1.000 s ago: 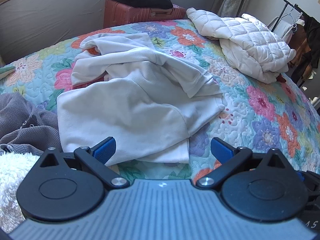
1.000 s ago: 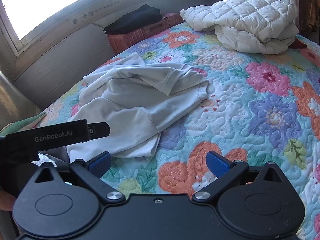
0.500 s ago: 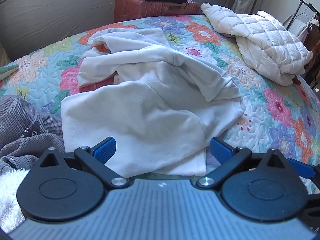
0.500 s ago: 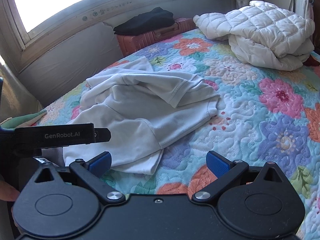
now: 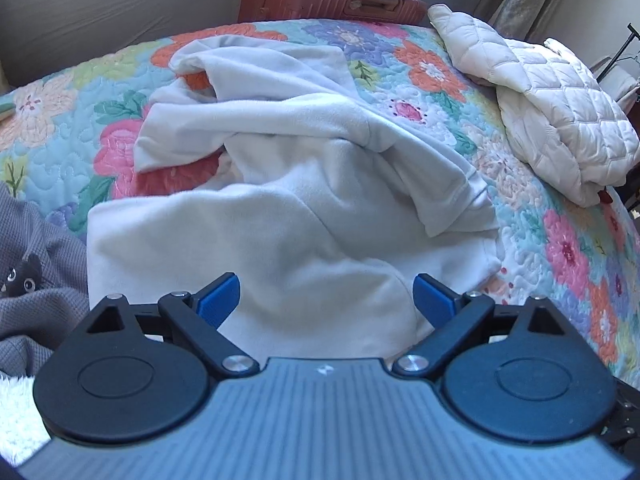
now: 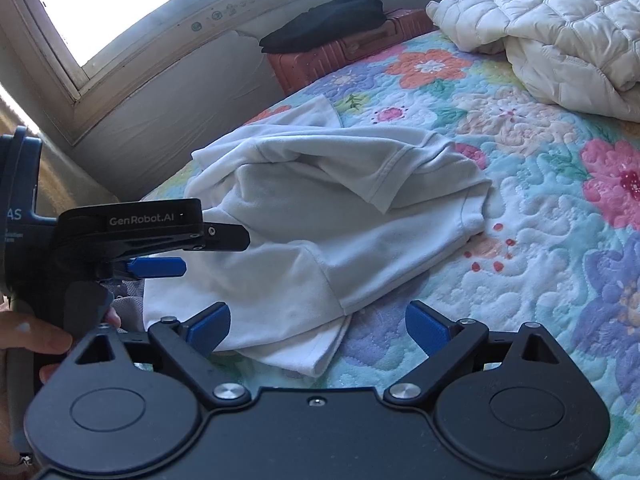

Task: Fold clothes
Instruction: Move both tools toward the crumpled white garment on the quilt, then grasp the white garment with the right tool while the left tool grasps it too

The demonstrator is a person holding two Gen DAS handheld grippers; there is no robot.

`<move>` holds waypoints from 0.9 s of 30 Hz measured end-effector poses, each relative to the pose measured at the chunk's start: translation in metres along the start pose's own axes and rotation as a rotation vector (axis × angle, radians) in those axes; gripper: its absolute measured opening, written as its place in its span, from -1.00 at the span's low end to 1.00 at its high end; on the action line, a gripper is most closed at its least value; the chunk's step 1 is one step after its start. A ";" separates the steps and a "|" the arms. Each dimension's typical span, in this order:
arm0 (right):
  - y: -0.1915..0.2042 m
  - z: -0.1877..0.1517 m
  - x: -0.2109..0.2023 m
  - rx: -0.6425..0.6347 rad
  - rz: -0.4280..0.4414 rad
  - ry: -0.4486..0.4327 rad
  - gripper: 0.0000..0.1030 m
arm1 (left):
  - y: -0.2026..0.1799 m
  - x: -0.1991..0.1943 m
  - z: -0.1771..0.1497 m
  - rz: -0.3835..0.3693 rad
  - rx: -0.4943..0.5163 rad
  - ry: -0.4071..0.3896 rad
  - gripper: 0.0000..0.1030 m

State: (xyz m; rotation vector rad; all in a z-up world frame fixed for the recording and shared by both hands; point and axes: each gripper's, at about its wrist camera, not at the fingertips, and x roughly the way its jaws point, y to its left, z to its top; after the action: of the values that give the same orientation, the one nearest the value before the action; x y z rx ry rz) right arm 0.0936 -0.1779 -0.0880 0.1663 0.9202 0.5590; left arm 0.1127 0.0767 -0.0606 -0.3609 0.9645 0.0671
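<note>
Both tools have closed in on the shirt. My left gripper starts closing, nothing pinched; right gripper gapes, empty. Folding not begun.

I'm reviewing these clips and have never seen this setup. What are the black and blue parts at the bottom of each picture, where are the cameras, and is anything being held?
No robot here: a person holds a hand-held two-finger gripper in each hand. Each picture comes from a fisheye camera on one gripper, looking forward along its blue-padded fingers.

In the left wrist view, the left gripper hangs over a crumpled white fleece garment; its jaws are closing a little but grip nothing yet. In the right wrist view, the right gripper is open over the same garment's near hem, and the left gripper also shows at the left edge, with the person's hand on it.

The garment lies on a floral quilted bedspread. Also there: a cream quilted jacket and a grey knitted garment.
</note>
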 end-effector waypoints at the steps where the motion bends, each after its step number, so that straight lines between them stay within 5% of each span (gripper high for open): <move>1: -0.001 0.002 0.001 -0.007 -0.007 -0.007 0.89 | -0.002 0.002 0.003 0.009 0.009 -0.005 0.82; 8: -0.009 0.019 0.010 -0.030 -0.023 -0.047 0.89 | 0.011 0.014 0.025 0.072 0.045 -0.056 0.82; 12: -0.004 0.033 0.019 -0.085 -0.035 -0.069 0.89 | 0.023 0.029 0.026 0.033 0.041 -0.009 0.82; 27: 0.034 0.095 0.117 -0.593 -0.164 -0.056 0.88 | 0.059 0.084 0.038 -0.083 -0.136 0.046 1.00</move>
State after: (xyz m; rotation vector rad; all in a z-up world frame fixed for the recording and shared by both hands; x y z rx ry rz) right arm 0.2111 -0.0783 -0.1004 -0.4230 0.6735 0.6474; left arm 0.1785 0.1361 -0.1257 -0.5296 0.9921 0.0488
